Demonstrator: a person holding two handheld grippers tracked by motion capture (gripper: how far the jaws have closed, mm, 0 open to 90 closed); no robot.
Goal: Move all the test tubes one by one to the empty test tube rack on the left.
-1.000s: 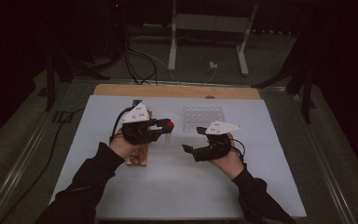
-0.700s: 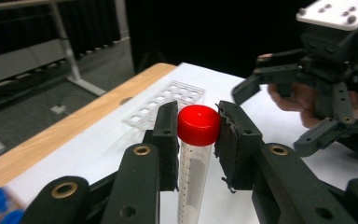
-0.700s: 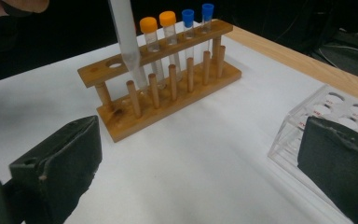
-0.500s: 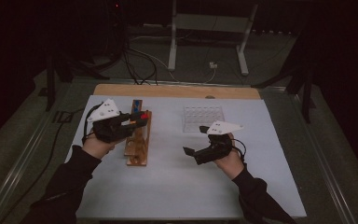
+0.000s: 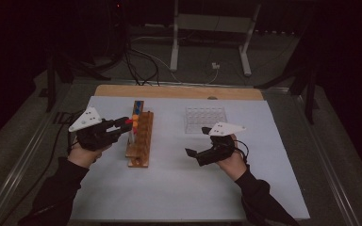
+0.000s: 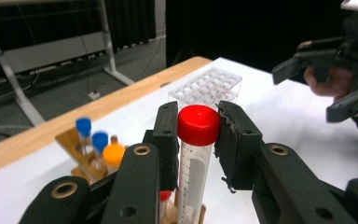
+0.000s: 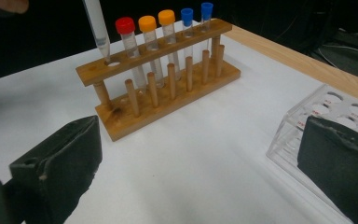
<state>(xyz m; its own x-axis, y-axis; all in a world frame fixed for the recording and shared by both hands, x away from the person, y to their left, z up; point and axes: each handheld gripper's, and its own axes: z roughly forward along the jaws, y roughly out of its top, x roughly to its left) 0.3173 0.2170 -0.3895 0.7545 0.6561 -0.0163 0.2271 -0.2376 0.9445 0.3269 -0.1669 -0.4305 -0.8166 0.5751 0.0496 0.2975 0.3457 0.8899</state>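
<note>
Leftward goes the left gripper (image 5: 122,123) since the earlier frames, carrying its red-capped tube (image 5: 130,123) from mid-table to the wooden rack (image 5: 140,141); right gripper's jaws have just been opening, nothing between them.

High view: the left gripper is at the rack's near-left side, and the right gripper (image 5: 192,153) sits low over the white sheet (image 5: 179,188), apart from the clear plastic tray (image 5: 205,118).
Left gripper view: padded black jaws clamp the tube (image 6: 193,158) just under its glossy red cap; clear graduated wall, upright.
Right gripper view: jaws wide apart, empty. The tube's tapered tip (image 7: 103,46) hangs just above the rack's (image 7: 168,70) vacant end hole, beside a red-capped neighbour (image 7: 129,42).
Judgement: keep the tube vertical, centre the tip over the hole, lower slowly, then release.
</note>
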